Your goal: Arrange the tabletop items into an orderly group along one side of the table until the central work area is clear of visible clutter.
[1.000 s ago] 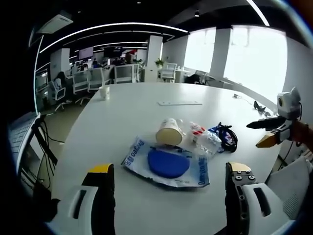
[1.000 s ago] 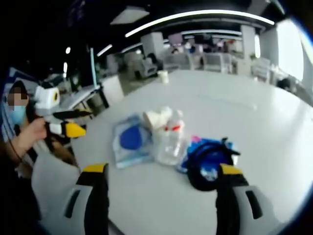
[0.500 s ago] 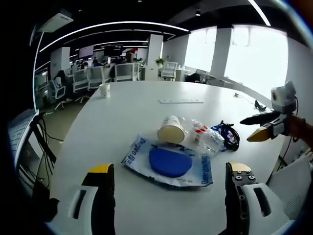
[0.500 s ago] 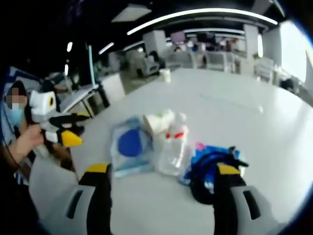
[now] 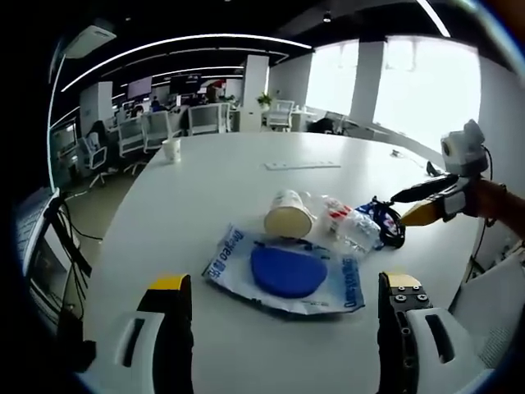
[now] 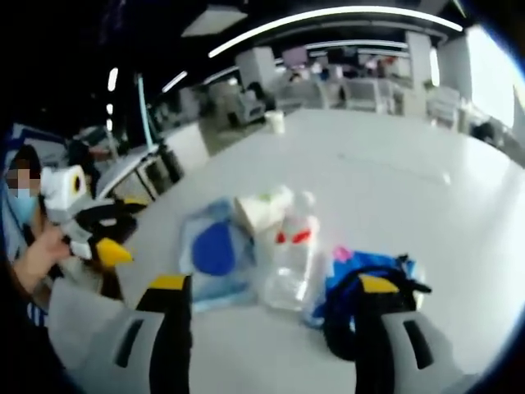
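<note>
Four items sit bunched together on the big white round table point(image 5: 205, 189), and we see them from both sides. In the left gripper view, a clear plastic pouch with a blue round disc inside point(image 5: 283, 275) lies nearest us; just behind it a cream paper cup point(image 5: 289, 218) lies on its side, touching a crumpled clear plastic bottle with a red-marked label point(image 5: 349, 230). Beside that bottle sits a blue packet tangled with a black cord point(image 5: 381, 226). Far off across the table stand a small white cup point(image 5: 171, 150) and a thin flat white strip point(image 5: 302, 165).

Our left gripper point(image 5: 283, 308) hangs over the near edge with its yellow-tipped jaws spread wide, nothing between them. Our right gripper point(image 5: 422, 205) enters from the right, close to the black cord; we cannot tell there how its jaws stand. In the right gripper view its jaws point(image 6: 267, 308) are wide apart and empty, one tip over the blue packet point(image 6: 369, 271), though we cannot tell whether it touches.
</note>
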`<state>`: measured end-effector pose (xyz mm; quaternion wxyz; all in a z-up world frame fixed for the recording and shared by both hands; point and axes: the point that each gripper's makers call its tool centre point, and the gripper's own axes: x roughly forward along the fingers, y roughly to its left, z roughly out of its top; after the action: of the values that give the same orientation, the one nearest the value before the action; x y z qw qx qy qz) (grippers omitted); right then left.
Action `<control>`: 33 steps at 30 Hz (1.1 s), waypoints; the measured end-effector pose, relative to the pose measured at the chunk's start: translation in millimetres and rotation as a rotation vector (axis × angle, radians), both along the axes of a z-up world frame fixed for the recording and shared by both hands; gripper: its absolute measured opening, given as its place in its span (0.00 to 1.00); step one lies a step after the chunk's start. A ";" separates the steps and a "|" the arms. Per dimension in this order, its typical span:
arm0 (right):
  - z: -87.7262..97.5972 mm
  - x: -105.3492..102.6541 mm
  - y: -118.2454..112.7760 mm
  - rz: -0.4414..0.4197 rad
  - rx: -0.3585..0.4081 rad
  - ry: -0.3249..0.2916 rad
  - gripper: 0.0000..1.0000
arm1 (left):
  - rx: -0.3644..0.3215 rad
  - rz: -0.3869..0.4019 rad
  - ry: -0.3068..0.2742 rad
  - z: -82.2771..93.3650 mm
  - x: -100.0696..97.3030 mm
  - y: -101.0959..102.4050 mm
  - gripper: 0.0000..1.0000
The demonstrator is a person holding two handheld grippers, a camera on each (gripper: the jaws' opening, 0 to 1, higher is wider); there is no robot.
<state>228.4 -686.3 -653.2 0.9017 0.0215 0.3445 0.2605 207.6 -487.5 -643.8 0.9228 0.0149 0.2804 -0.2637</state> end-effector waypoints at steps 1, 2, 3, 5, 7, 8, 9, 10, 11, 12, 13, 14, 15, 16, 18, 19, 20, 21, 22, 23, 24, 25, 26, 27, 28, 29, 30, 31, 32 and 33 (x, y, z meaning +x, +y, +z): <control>-1.7 1.8 0.7 -0.003 -0.002 0.006 0.76 | -0.001 -0.001 0.001 -0.7 0.3 -0.2 0.94; -2.3 3.2 1.2 -0.005 0.000 0.007 0.76 | -0.002 0.002 0.004 -1.7 0.6 -0.1 0.94; -3.4 4.5 1.5 -0.008 0.001 0.010 0.75 | -0.002 0.002 0.004 -2.2 0.9 0.0 0.94; -6.3 7.5 2.4 -0.010 0.001 0.016 0.74 | -0.001 0.002 0.003 -3.1 2.0 0.1 0.94; -9.9 10.0 3.1 -0.007 -0.003 0.024 0.74 | -0.002 0.000 0.004 -4.0 2.5 -0.2 0.94; -11.6 11.0 2.9 -0.006 -0.008 0.028 0.73 | -0.002 -0.001 0.003 -4.1 2.8 -0.4 0.94; -13.1 11.9 2.7 -0.006 -0.011 0.033 0.73 | -0.002 -0.001 0.002 -4.4 3.4 -0.3 0.94; -14.5 13.6 2.7 -0.007 -0.011 0.037 0.73 | -0.002 0.001 0.003 -4.9 3.7 -0.1 0.94; -15.2 15.0 2.3 -0.012 -0.009 0.040 0.72 | -0.003 0.003 0.003 -5.1 4.3 0.2 0.94; -16.2 16.9 2.2 -0.015 -0.009 0.043 0.72 | -0.005 0.003 0.001 -5.2 4.6 0.1 0.94; -16.7 18.1 2.5 -0.015 -0.008 0.044 0.72 | -0.006 0.004 0.002 -5.5 4.8 0.3 0.93; -17.6 20.0 2.9 -0.019 -0.006 0.048 0.72 | -0.006 0.005 0.004 -6.2 5.0 0.6 0.93; -18.6 21.1 2.9 -0.021 -0.008 0.053 0.71 | -0.004 0.005 0.004 -6.7 5.0 0.8 0.93; -19.3 22.4 3.3 -0.021 -0.008 0.056 0.71 | -0.002 0.006 0.006 -7.5 4.9 1.4 0.93; -21.4 26.2 4.3 -0.024 -0.017 0.063 0.70 | -0.003 0.007 0.006 -8.1 4.9 1.9 0.93; -22.1 27.3 4.6 -0.026 -0.023 0.065 0.69 | -0.004 0.007 0.007 -8.4 4.8 2.0 0.93; -23.1 28.6 4.7 -0.027 -0.029 0.068 0.69 | -0.006 0.009 0.009 -8.9 4.7 2.4 0.93; -24.1 30.6 5.5 -0.028 -0.036 0.069 0.68 | -0.006 0.010 0.008 -9.1 5.0 2.8 0.93; -25.0 31.9 6.2 -0.027 -0.040 0.072 0.68 | -0.005 0.010 0.010 -9.8 5.0 3.3 0.93; -26.1 34.0 7.4 -0.026 -0.042 0.074 0.67 | -0.004 0.011 0.012 -10.4 5.1 3.8 0.93; -26.5 35.2 8.3 -0.027 -0.040 0.077 0.67 | -0.002 0.011 0.015 -11.1 5.3 4.3 0.93; -26.9 36.4 9.4 -0.027 -0.036 0.079 0.67 | -0.001 0.009 0.015 -11.4 5.4 4.6 0.93; -27.9 38.0 10.5 -0.029 -0.033 0.083 0.67 | -0.001 0.010 0.014 -11.6 6.0 5.0 0.93; -28.8 38.8 11.3 -0.029 -0.033 0.088 0.67 | -0.003 0.011 0.014 -11.7 6.3 5.3 0.93; -29.4 39.7 12.1 -0.028 -0.033 0.090 0.66 | -0.004 0.010 0.015 -12.0 6.6 5.5 0.93; -30.3 40.9 13.0 -0.028 -0.035 0.093 0.66 | -0.005 0.011 0.017 -12.4 7.0 5.8 0.93; -30.9 41.8 13.5 -0.027 -0.037 0.094 0.66 | -0.004 0.012 0.017 -12.8 7.4 6.1 0.93; -31.7 43.0 13.9 -0.026 -0.037 0.096 0.66 | -0.003 0.010 0.017 -13.2 7.8 6.3 0.93; -32.6 44.7 14.5 -0.026 -0.039 0.100 0.65 | -0.004 0.010 0.017 -13.3 8.2 6.2 0.92; -33.2 45.7 14.9 -0.024 -0.040 0.103 0.65 | -0.007 0.011 0.018 -13.6 8.9 6.2 0.92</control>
<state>274.1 -671.5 -686.3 0.8861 0.0209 0.3952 0.2413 216.5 -481.3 -657.4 0.9219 0.0076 0.2876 -0.2596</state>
